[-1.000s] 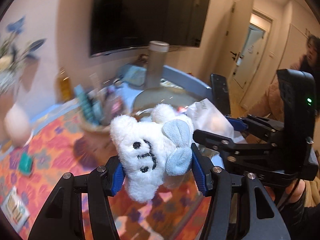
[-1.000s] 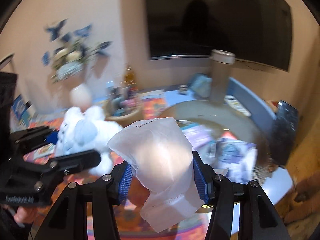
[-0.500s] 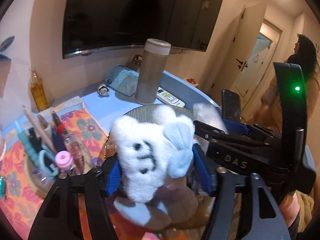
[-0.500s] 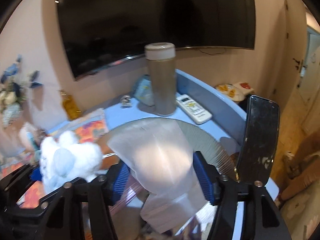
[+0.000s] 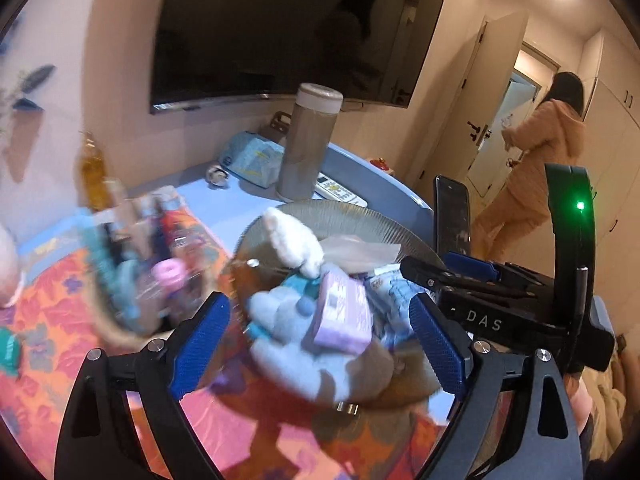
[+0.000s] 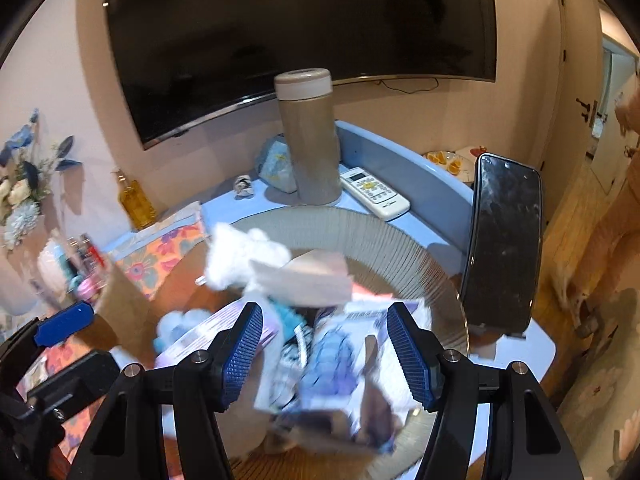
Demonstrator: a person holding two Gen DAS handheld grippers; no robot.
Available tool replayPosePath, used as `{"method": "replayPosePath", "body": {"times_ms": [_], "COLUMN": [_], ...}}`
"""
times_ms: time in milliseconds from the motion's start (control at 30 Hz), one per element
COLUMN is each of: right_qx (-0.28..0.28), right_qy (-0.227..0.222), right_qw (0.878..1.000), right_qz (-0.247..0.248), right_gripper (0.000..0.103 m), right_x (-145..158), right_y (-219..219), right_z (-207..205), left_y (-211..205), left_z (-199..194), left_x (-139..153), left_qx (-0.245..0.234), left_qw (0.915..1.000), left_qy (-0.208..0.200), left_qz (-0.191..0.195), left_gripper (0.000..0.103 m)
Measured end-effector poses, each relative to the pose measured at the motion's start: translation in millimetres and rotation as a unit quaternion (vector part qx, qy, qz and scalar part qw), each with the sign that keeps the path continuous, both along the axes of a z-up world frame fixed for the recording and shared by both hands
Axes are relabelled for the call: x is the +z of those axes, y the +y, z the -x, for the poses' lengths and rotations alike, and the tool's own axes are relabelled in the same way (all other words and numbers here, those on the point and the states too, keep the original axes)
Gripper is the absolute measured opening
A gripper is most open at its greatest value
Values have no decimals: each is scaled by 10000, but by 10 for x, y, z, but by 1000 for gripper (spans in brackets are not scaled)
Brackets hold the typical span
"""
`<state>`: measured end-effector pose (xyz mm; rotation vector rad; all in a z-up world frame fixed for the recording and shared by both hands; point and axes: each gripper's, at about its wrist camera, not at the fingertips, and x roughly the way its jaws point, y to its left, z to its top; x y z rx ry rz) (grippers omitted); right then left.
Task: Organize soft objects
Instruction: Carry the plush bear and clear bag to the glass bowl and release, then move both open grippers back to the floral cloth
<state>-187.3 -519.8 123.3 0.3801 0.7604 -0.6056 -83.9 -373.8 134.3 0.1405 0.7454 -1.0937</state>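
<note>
plush toy [image 5: 294,240] dropped from left tool [image 5: 320,336] (jaws just opening), beyond it in bowl [image 5: 360,216]

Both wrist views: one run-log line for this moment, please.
left gripper: open, empty | right gripper: open, empty | plush: in bowl | packet: in bowl, beside plush

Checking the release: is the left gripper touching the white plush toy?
Apart. The left wrist view shows the left gripper with jaws wide, just opened, and the white plush toy lying beyond them in the glass bowl.
</note>
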Motion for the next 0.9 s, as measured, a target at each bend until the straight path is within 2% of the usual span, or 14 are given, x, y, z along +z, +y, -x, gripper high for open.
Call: {"method": "replayPosePath", "body": {"times_ms": [167, 267, 367, 433, 500, 567, 600, 667, 733, 900], "right_qx": [345, 708, 1225, 1638, 2028, 2372, 2545, 2853, 3172, 3450], "right_qy": [-217, -365, -494, -573, -658, -683, -634, -503, -346, 154], "right_qw": [9990, 9962, 9897, 9828, 9747, 9664, 9623, 9544, 9460, 9385], "right_qz": [181, 354, 546, 635, 673, 712, 720, 717, 570, 11], "right_gripper": [63, 63, 64, 67, 80, 82, 82, 82, 83, 83], "right_x": [222, 381, 545, 622, 660, 644, 616, 512, 319, -371], "right_y": [444, 798, 1235, 1560, 1850, 2148, 2294, 2575, 2809, 3150], "right_z": [95, 97, 34, -42, -142, -263, -343, -512, -738, -1257], "left_y": [682, 1156, 1732, 2183, 2564, 2898, 3128, 3398, 3670, 4002], "left_z": [31, 44, 54, 44, 30, 10, -7, -56, -153, -502], "left_x": [240, 416, 637, 815, 951, 1034, 1048, 1008, 835, 3], "left_qx": [290, 599, 974, 1415, 1796, 2200, 2498, 2774, 3043, 3495], "left_qw": [9993, 9975, 9933, 9861, 9775, 9668, 9581, 9496, 9427, 9329], "left_qy": [-164, -263, -535, -842, -1098, -1297, -1402, -1441, -1329, -647], "left_qz": [184, 262, 306, 217, 143, 38, -72, -225, -330, -585], "left_gripper": [91, 91, 91, 91, 91, 99, 102, 102, 102, 102]}}
